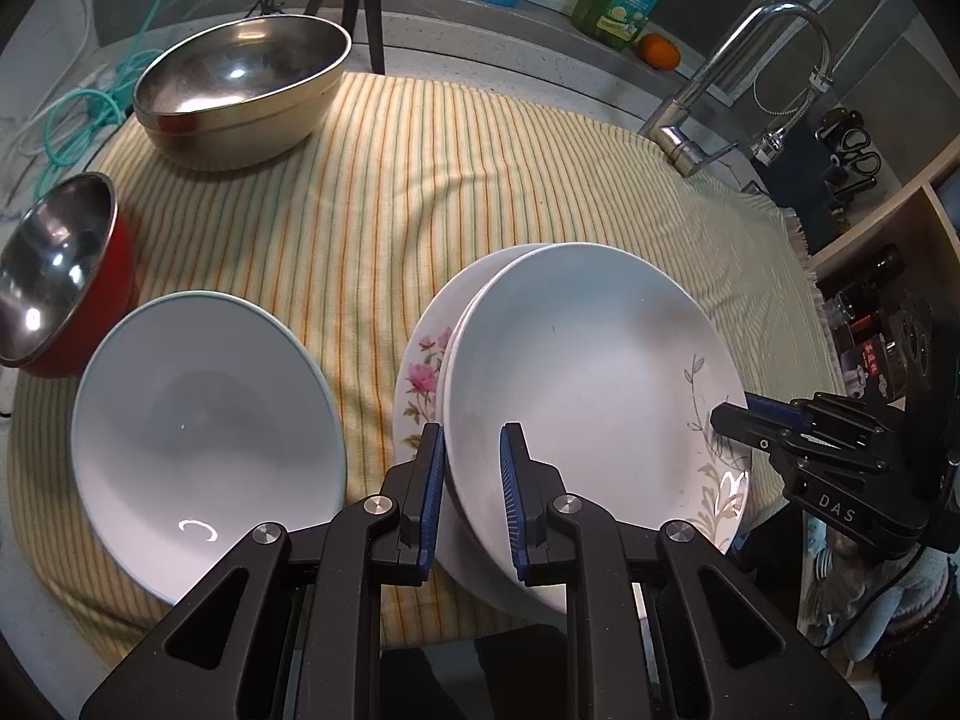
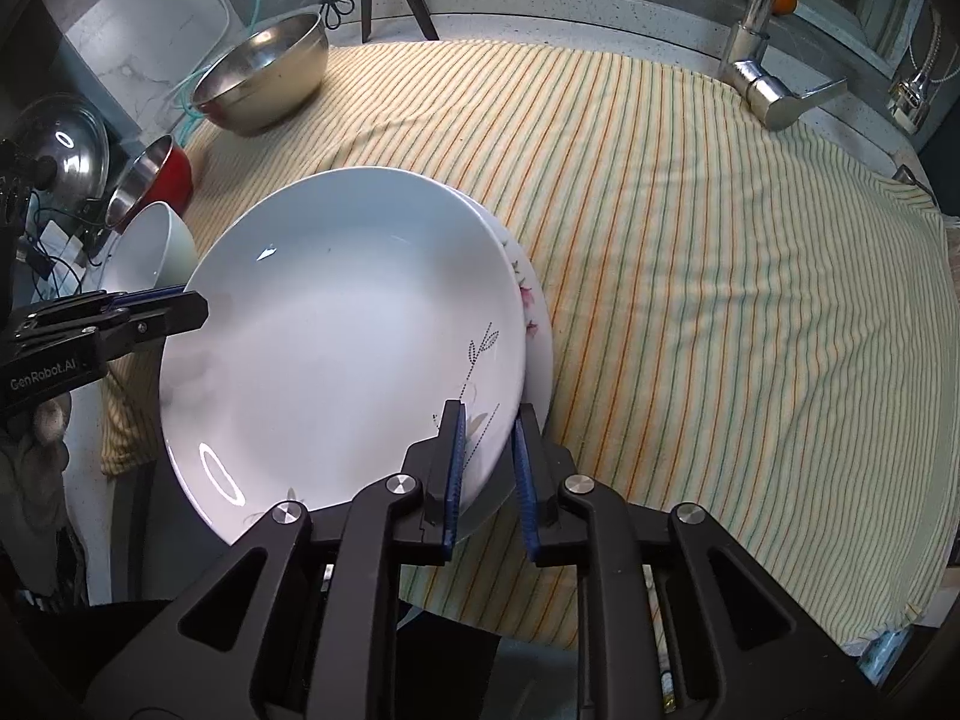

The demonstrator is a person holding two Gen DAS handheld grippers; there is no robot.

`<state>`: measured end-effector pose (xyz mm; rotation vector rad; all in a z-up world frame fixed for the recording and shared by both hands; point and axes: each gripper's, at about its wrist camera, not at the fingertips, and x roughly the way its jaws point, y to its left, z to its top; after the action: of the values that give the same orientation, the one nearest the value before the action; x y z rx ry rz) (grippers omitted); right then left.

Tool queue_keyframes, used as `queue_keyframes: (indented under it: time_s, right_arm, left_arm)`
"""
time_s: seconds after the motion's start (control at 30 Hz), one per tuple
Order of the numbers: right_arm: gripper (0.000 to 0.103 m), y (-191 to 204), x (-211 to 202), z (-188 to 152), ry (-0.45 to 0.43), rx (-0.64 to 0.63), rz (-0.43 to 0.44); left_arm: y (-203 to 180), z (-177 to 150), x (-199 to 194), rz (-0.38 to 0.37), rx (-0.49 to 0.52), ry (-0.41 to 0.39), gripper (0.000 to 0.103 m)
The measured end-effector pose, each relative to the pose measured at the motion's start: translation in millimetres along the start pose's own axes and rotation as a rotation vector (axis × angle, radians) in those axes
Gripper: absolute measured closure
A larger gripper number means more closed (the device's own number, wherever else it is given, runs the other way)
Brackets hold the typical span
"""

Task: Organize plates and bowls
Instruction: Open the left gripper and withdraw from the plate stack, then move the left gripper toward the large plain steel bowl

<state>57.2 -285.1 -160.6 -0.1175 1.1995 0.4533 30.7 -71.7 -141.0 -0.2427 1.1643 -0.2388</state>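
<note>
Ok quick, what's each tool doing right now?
Left tool: closed on the top plate at its rim.
Right tool: slightly open, the same plate's rim between its pads.

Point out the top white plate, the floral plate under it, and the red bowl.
top white plate point(image 2: 336, 336), right wrist view, centre of its well.
floral plate point(image 1: 423, 360), left wrist view, pink-flowered rim.
red bowl point(image 1: 111, 294), left wrist view, red outer wall.
</note>
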Motion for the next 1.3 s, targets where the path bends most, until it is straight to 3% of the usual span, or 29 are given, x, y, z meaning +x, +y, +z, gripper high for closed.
queue_keyframes:
  time_s: [0.17, 0.43, 0.53, 0.7, 0.77, 0.9, 1.3]
  right_arm:
    - [0.077, 2.7, -0.3, -0.2, -0.002, 0.000, 0.005]
    - [0.076, 4.2, -1.8, 0.7, -0.008, 0.017, -0.004]
    - [0.074, 4.3, -6.4, 2.2, -0.023, 0.023, -0.008]
    - [0.041, 8.2, -23.7, 6.8, -0.086, 0.033, -0.017]
    - [0.038, 10.4, -32.2, 9.8, -0.115, 0.041, -0.012]
    - [0.024, 16.6, -48.0, 14.7, -0.175, 0.063, 0.016]
    - [0.023, 40.2, -62.6, 35.8, -0.239, 0.092, 0.095]
  left_arm:
    - [-0.6, 0.2, -0.2, 0.002, 0.001, -0.001, 0.086]
    - [0.5, 0.2, -8.2, -0.010, -0.002, -0.021, 0.086]
    - [1.4, 2.2, -15.0, -0.027, -0.001, -0.036, 0.080]
    - [4.6, 4.9, -35.1, -0.028, 0.006, -0.096, 0.056]
    - [8.7, 5.0, -45.5, -0.021, 0.005, -0.124, 0.047]
    - [23.1, 3.0, -65.9, 0.011, 0.001, -0.183, 0.046]
    - [82.2, -1.9, -99.7, 0.057, -0.128, -0.247, 0.046]
